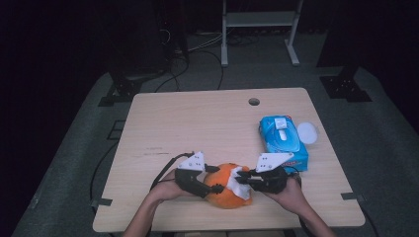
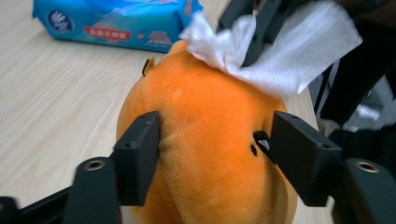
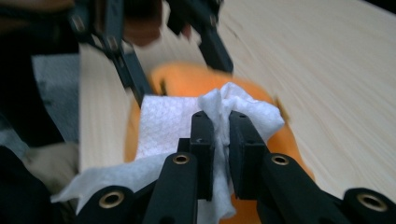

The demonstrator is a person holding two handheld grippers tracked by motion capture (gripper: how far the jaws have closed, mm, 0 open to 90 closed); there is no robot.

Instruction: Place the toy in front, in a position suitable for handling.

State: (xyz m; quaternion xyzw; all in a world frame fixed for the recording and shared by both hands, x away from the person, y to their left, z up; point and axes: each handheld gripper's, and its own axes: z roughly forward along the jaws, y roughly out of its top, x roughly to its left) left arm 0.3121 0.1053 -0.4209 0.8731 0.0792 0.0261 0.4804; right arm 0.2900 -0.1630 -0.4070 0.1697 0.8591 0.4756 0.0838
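left gripper (image 2: 212, 154) jaws hug fuzzy round orange plush (image 2: 205, 140); right gripper (image 3: 222, 140) pinches crinkled white wipe (image 3: 163, 121).

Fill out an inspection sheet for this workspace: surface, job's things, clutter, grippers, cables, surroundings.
Surface: light wooden table, with a round hole near its far edge.
Job's things: orange plush toy at the near edge; white wipe lies on it.
Clutter: blue wipes pack; white lid beside it.
Grippers: left hand-held gripper straddles the toy, pads at its sides; right hand-held gripper pinches the wipe.
Cables: black cable trails from the left hand-held gripper; more on the floor.
Surroundings: dark room, grey floor, metal frame behind.
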